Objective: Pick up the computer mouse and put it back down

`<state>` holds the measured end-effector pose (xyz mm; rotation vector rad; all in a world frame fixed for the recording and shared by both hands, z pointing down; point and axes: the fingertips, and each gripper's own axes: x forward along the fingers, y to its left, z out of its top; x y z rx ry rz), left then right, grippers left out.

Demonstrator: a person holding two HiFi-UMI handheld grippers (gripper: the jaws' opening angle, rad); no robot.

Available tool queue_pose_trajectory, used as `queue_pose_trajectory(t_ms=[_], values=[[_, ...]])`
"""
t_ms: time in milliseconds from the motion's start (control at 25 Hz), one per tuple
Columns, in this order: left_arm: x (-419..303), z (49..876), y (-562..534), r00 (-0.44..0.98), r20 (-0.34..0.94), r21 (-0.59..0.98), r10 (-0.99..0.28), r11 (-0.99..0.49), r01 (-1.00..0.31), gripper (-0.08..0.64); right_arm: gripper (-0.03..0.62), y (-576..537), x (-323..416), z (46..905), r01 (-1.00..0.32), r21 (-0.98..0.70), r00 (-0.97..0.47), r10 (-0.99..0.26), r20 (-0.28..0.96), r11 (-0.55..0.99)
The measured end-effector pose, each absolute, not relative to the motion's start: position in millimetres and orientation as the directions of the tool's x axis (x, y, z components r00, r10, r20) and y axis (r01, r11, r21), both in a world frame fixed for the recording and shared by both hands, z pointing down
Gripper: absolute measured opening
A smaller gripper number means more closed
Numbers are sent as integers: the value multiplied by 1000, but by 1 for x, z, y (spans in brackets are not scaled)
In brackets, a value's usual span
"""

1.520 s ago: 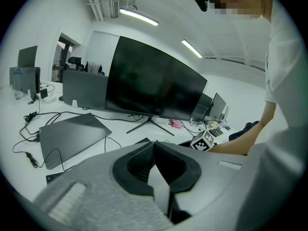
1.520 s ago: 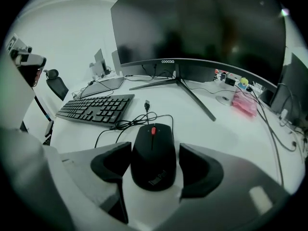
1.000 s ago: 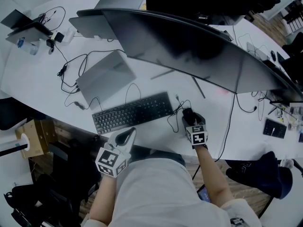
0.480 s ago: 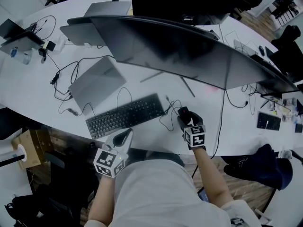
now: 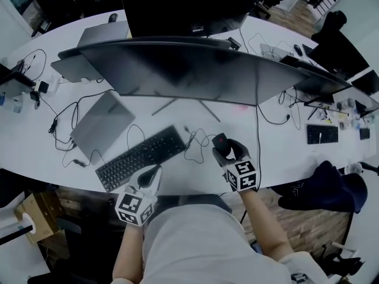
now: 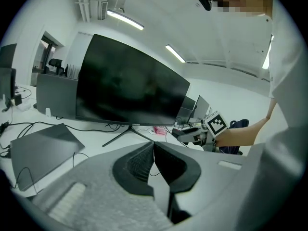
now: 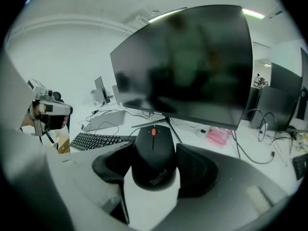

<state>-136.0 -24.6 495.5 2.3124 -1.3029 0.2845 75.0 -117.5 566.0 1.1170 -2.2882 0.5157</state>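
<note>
A black computer mouse (image 5: 219, 141) with a red scroll wheel sits between the jaws of my right gripper (image 5: 224, 149), just right of the keyboard (image 5: 142, 157) on the white desk (image 5: 278, 149). In the right gripper view the mouse (image 7: 154, 163) fills the gap of the right gripper (image 7: 155, 148), with both pads against its sides. I cannot tell whether the mouse rests on the desk or hangs above it. My left gripper (image 5: 153, 172) is at the desk's front edge below the keyboard; in its own view the left gripper (image 6: 154, 146) is shut on nothing.
A wide curved monitor (image 5: 177, 70) spans the desk behind the keyboard, its stand legs just beyond the mouse. A closed grey laptop (image 5: 98, 126) lies at the left. Loose cables (image 5: 198, 141) trail between keyboard and mouse. A second small keyboard (image 5: 322, 134) lies far right.
The head view has swung, so everything shifts left in the picture. The right gripper stays on the mouse, now a little farther from the keyboard's end. The left gripper stays put.
</note>
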Motion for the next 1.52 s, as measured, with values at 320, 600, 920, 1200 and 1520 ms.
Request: queue_pose_trajectory(t_ms=[320, 600, 920, 1200, 1520], values=[[-100, 482, -44, 601, 348, 287, -720, -529, -799, 11, 278, -101, 108, 504, -834, -112, -512, -681, 523, 541], [-66, 466, -59, 657, 308, 267, -688, -600, -754, 9, 278, -83, 143, 462, -862, -119, -491, -753, 438, 493], [-36, 456, -71, 712, 283, 249, -643, -667, -702, 11, 279, -65, 181, 440, -900, -102, -429, -816, 387, 425], [-21, 451, -77, 738, 277, 241, -615, -699, -673, 11, 278, -50, 198, 432, -920, -106, -390, -844, 369, 378], [-26, 452, -75, 729, 286, 241, -621, -690, -682, 11, 278, -51, 193, 437, -914, -115, -403, -832, 381, 390]])
